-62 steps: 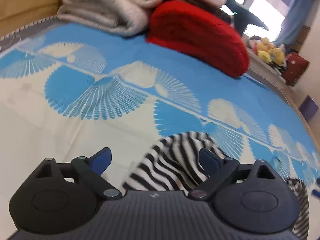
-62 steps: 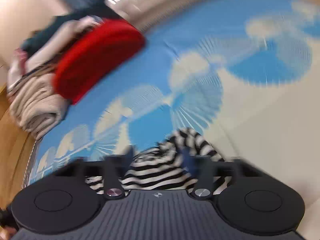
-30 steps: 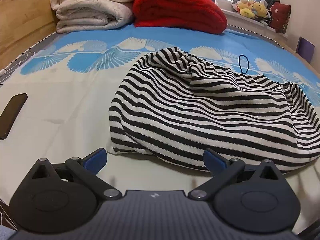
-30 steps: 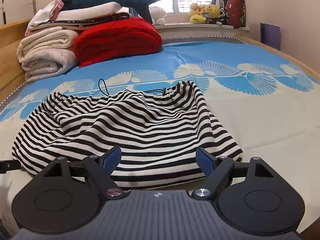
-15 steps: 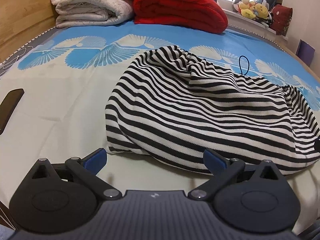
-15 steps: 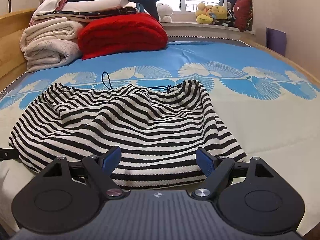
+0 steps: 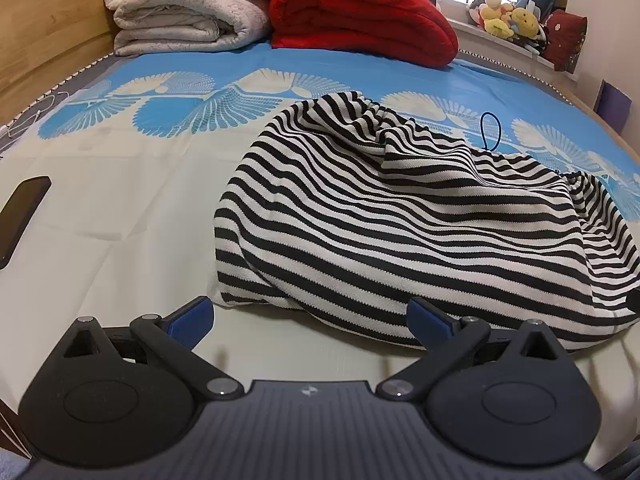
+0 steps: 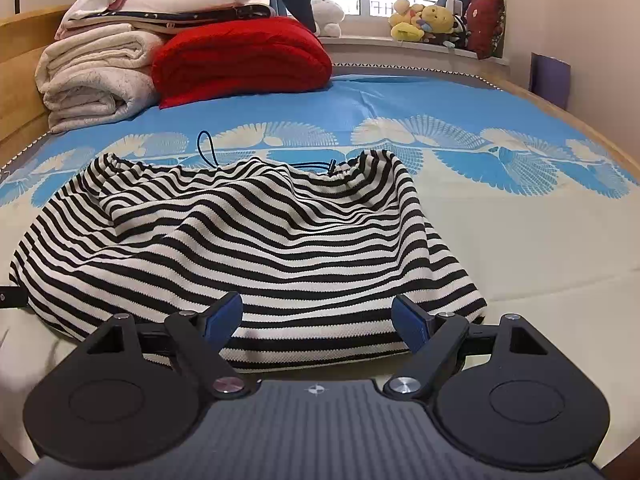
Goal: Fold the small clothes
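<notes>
A black-and-white striped garment (image 7: 400, 216) with a drawstring waist lies rumpled and spread on the bed; it also shows in the right wrist view (image 8: 248, 240). A dark blue cord loop (image 7: 490, 132) sticks out at its far edge, seen too in the right wrist view (image 8: 208, 148). My left gripper (image 7: 310, 316) is open and empty, just short of the garment's near left corner. My right gripper (image 8: 318, 318) is open and empty, low over the garment's near hem.
The bed sheet (image 7: 120, 208) is cream with blue fan prints. Folded white blankets (image 7: 184, 12) and a red blanket (image 7: 360, 16) are stacked at the head. A dark phone (image 7: 20, 216) lies at the left. Plush toys (image 8: 424, 20) sit on the windowsill.
Both grippers let go of the garment and drew back low to the near edge; it now lies spread on the bed. In the last half second the left gripper edged slightly right.
</notes>
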A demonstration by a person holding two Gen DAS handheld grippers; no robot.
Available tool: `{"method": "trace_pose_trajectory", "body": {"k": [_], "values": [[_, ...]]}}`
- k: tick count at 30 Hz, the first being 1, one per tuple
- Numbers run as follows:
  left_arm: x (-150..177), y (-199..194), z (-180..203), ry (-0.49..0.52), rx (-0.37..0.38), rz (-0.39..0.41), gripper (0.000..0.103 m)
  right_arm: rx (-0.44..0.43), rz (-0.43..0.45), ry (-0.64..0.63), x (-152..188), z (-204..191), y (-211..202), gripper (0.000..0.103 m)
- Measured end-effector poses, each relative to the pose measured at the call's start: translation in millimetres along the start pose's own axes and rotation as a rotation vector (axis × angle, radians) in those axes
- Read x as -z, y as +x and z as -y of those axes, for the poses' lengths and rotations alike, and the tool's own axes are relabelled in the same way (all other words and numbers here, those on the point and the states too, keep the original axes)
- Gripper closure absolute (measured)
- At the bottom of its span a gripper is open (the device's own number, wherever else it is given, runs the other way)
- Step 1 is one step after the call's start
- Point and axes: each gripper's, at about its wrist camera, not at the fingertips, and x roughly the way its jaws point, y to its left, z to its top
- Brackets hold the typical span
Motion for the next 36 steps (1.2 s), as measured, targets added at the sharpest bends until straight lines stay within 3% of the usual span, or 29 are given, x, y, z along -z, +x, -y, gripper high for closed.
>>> {"method": "trace_pose_trajectory", "body": {"k": [6, 10, 14, 19, 23, 28, 32, 36], "values": [[-1.3, -0.5, -0.5, -0.009, 0.001, -0.002, 0.0, 0.006, -0.007, 0.018, -1.1, 3.0, 1.8, 0.02], [-3.1, -3.0, -3.0, -0.032, 0.019, -0.001, 0.0, 0.022, -0.013, 0.114, -3.1, 21.0, 3.8, 0.02], [-2.0, -1.9, -2.8, -0.02, -0.008, -0.002, 0.0, 0.042, -0.023, 0.316, -1.0, 55.7, 1.3, 0.02], [-2.2, -2.6, -5.8, -0.039, -0.009, -0.012, 0.0, -0.007, -0.083, 0.582, 13.8, 101.4, -2.0, 0.02], [-5.2, -2.2, -11.5, -0.063, -0.042, -0.002, 0.0, 0.054, -0.084, 0.759, 25.4, 128.0, -0.4, 0.02], [-12.8, 1.5, -22.0, -0.13, -0.05, -0.017, 0.0, -0.023, -0.121, 0.999, 30.1, 147.3, 21.3, 0.02], [-17.5, -0.3, -27.2, -0.145, -0.057, 0.0, 0.0, -0.01, -0.115, 0.962, 17.2, 138.9, 39.8, 0.02], [-19.3, 1.1, -35.2, -0.162, -0.071, -0.005, 0.0, -0.033, -0.175, 0.988, 19.2, 132.8, 61.1, 0.019]]}}
